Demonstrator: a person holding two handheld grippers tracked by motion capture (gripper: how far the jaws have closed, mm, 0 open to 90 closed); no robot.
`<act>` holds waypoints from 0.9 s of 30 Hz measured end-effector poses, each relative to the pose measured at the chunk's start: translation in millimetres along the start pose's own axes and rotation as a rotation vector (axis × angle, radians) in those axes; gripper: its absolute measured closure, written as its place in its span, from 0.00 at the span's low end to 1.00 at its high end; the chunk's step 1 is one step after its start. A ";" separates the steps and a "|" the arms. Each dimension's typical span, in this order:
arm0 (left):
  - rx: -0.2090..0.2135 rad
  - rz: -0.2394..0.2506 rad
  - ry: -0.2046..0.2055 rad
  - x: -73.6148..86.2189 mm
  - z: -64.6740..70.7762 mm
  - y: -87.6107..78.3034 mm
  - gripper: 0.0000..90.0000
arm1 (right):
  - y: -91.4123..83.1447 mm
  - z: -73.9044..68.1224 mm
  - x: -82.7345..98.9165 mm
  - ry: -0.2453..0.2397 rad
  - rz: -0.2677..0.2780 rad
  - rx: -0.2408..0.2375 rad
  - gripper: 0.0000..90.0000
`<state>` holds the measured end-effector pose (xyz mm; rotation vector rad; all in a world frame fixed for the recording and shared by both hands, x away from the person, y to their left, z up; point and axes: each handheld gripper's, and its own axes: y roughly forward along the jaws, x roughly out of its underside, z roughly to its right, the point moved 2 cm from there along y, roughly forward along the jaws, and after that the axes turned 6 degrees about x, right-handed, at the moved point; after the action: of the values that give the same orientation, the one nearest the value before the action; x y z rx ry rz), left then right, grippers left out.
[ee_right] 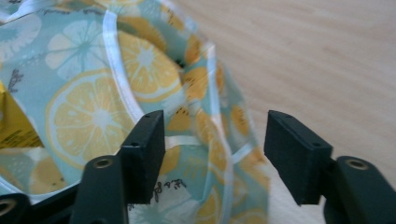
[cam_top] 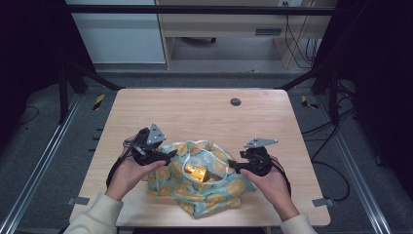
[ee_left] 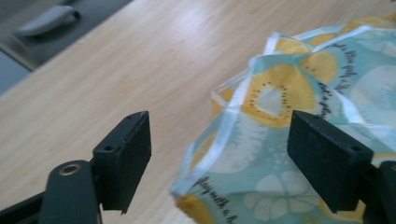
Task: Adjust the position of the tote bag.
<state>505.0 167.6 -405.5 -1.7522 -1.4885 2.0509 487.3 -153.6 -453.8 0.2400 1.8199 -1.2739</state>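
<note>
A teal cloth bag [cam_top: 204, 192] printed with lemon slices lies crumpled at the table's near middle, its mouth up. A yellow box [cam_top: 196, 172] sits inside it and shows at the left edge of the right gripper view [ee_right: 14, 126]. My left gripper [cam_top: 170, 155] is at the bag's left rim. In its own view the left gripper [ee_left: 219, 149] stands open, with the white-trimmed bag edge [ee_left: 233, 107] between the jaws and untouched by either pad. My right gripper [cam_top: 233, 166] is at the bag's right rim. There the right gripper [ee_right: 215, 154] is open around a fold of the bag [ee_right: 219, 140].
The light wooden table [cam_top: 195, 112] has a round grey cable hole [cam_top: 235, 102] at the far middle. Dark frame posts stand at both sides, and cables lie on the floor to the right. A wooden desk stands beyond the table.
</note>
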 end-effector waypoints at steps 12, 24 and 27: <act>0.073 -0.102 -0.001 8.3 11.2 19.3 0.57 | -12.1 -7.0 0.5 -0.085 0.057 -0.024 1.00; 0.038 -0.032 -0.023 4.9 6.1 7.1 0.92 | -38.0 -21.1 -25.6 -0.160 0.194 -0.007 1.00; 0.019 0.025 -0.023 -9.7 8.5 -2.1 0.76 | -40.1 -24.6 -28.3 -0.170 0.202 -0.009 1.00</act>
<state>500.7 157.9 -398.0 -1.7555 -1.4550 2.0967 467.2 -142.6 -403.9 0.2943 1.6133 -1.1103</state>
